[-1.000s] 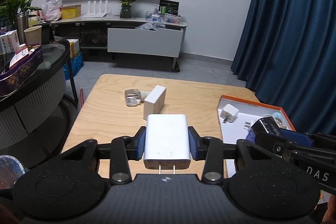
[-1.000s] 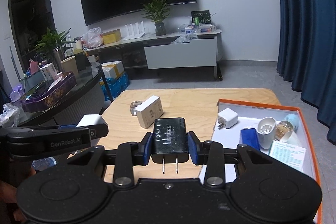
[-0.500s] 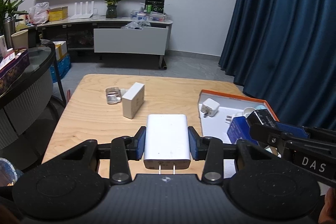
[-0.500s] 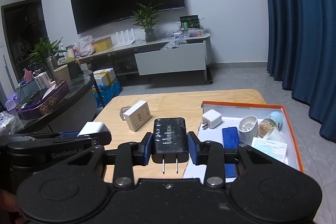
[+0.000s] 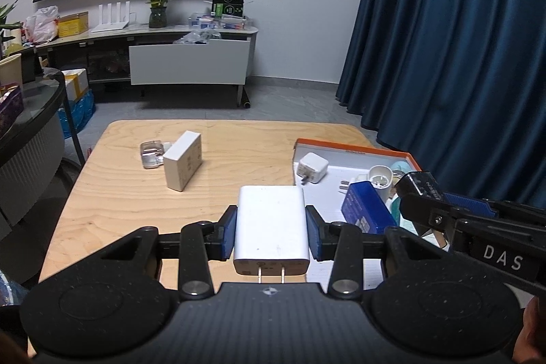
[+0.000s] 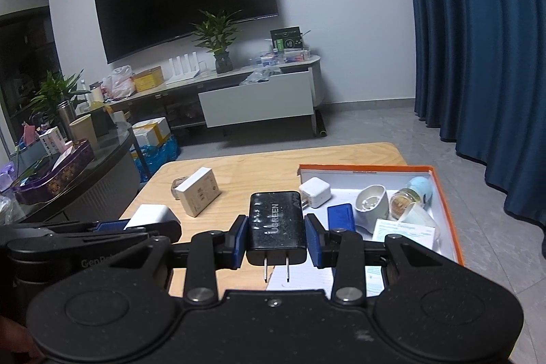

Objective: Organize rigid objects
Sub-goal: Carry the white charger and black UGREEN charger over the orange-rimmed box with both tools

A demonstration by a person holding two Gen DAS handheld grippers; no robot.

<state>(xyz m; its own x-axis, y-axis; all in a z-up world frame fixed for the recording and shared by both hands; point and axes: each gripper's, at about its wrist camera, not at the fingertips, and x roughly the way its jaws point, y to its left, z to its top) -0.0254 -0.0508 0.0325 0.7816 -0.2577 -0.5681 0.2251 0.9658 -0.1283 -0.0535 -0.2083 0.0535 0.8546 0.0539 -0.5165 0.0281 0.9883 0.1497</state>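
Note:
My left gripper point(image 5: 271, 226) is shut on a white charger point(image 5: 271, 224), prongs toward the camera, held above the wooden table point(image 5: 119, 203) near the left edge of the orange-rimmed box point(image 5: 355, 149). My right gripper point(image 6: 275, 236) is shut on a black UGREEN charger point(image 6: 275, 227), held over the box's near left corner point(image 6: 447, 214). The box holds a small white plug point(image 5: 312, 168), a blue case point(image 5: 367, 207), a white cup point(image 6: 372, 205) and a jar point(image 6: 401, 202). The right gripper shows at the right in the left wrist view point(image 5: 418, 193).
A white carton point(image 5: 182, 164) and a clear plastic case point(image 5: 152, 154) lie on the table's far left. A glass side table point(image 6: 68, 173) stands to the left. A TV cabinet point(image 5: 187, 63) is at the wall. Blue curtains point(image 5: 460, 57) hang on the right.
Both grippers have moved right toward the box with their chargers. The box now lies closer to the middle of each view.

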